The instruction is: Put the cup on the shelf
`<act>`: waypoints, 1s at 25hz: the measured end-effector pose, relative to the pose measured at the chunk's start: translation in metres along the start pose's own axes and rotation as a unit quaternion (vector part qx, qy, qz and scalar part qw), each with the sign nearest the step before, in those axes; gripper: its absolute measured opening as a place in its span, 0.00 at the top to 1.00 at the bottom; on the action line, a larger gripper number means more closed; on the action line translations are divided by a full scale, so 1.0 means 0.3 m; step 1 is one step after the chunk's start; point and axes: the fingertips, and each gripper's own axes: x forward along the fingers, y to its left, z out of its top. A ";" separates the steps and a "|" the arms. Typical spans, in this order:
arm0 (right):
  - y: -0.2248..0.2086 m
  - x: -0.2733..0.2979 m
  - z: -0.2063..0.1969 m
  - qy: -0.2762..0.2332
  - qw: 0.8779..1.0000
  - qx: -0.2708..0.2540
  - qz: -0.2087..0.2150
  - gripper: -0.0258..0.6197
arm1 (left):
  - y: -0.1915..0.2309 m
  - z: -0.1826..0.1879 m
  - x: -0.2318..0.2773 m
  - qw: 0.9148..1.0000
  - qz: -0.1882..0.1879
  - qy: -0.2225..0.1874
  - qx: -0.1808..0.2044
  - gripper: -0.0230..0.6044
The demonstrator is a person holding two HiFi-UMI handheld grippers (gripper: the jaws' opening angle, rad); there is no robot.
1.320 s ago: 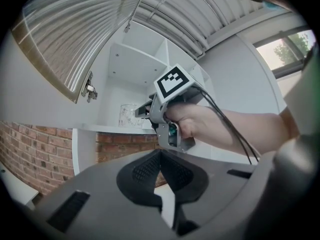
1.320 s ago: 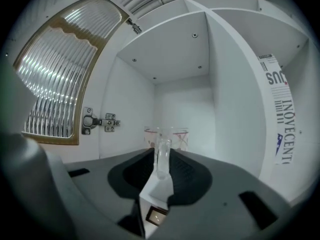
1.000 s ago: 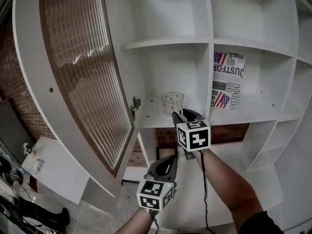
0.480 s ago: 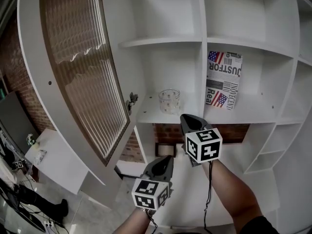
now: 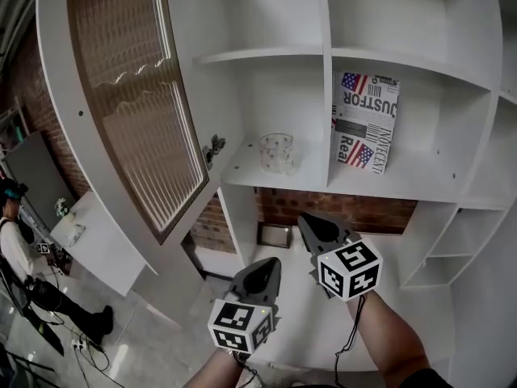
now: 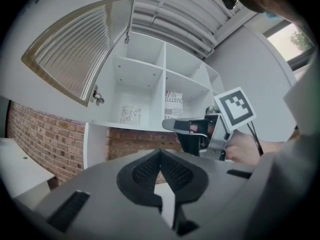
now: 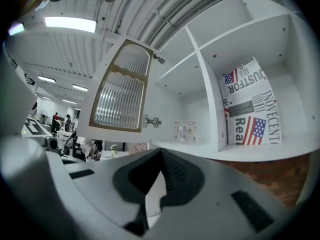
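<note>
- The cup [image 5: 277, 152] stands upright on the shelf [image 5: 240, 168], in the compartment by the open door [image 5: 133, 111].
- The right gripper [image 5: 307, 221] is clenched on nothing, below the shelf and apart from the cup.
- The left gripper [image 5: 270, 263] is also clenched and empty, just beside it and lower.
- A printed paper [image 5: 365, 121] leans in the next compartment.

Upright flag-printed magazine [image 5: 365, 122], open ribbed-glass door [image 5: 129, 95] at the left, red brick wall [image 5: 380, 212] lower down.
</note>
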 end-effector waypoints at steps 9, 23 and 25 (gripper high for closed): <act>0.095 -0.116 -0.090 0.009 0.999 0.012 0.039 0.96 | -0.069 -0.062 -0.106 0.999 0.036 0.010 -0.005 0.96; 0.300 -0.242 -0.132 0.017 0.999 0.041 -0.002 0.96 | -0.034 -0.063 -0.320 1.000 0.010 0.010 -0.006 0.96; 0.329 -0.259 -0.131 0.019 0.999 0.042 -0.012 0.96 | -0.034 -0.066 -0.349 1.000 0.001 0.011 -0.007 0.96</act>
